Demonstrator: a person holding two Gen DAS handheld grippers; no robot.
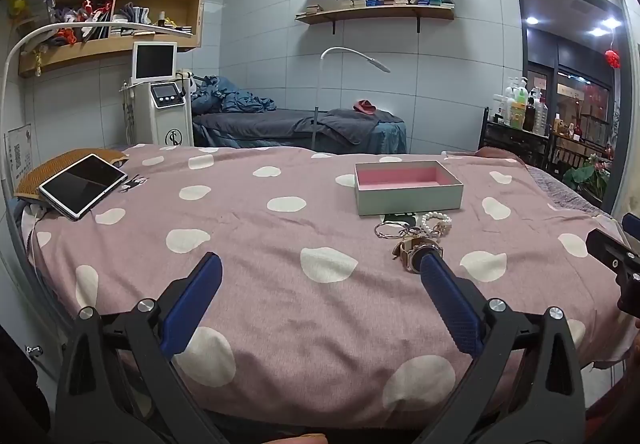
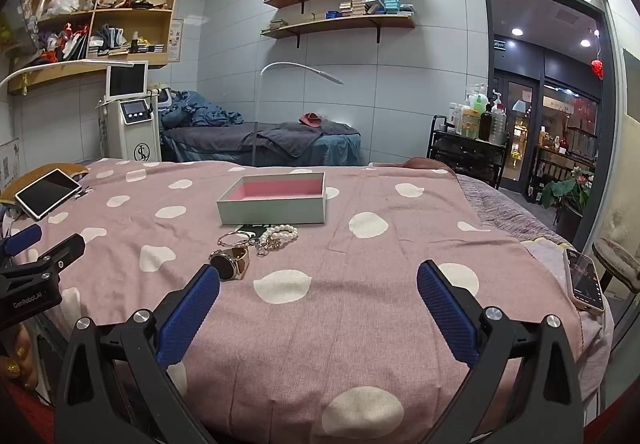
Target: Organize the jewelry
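1. Covering the whole bed, we see a pink spotted sheet [image 2: 360, 304].
2. We find the open box [image 2: 272, 204] near the middle, pink lined.
3. Just in front lie a watch [image 2: 230, 264], thin bangles [image 2: 232, 239] and pearl bracelet [image 2: 280, 234], perhaps tangled with a chain.
4. We hold the left gripper [image 1: 320, 268] and right gripper [image 2: 318, 278] above the sheet, jaws spread, gripping nothing.

watch [image 1: 416, 250] partly behind a tongs finger [image 1: 448, 296], dark card [image 2: 250, 231] mostly under box [image 2: 272, 214], shelf items unreadable
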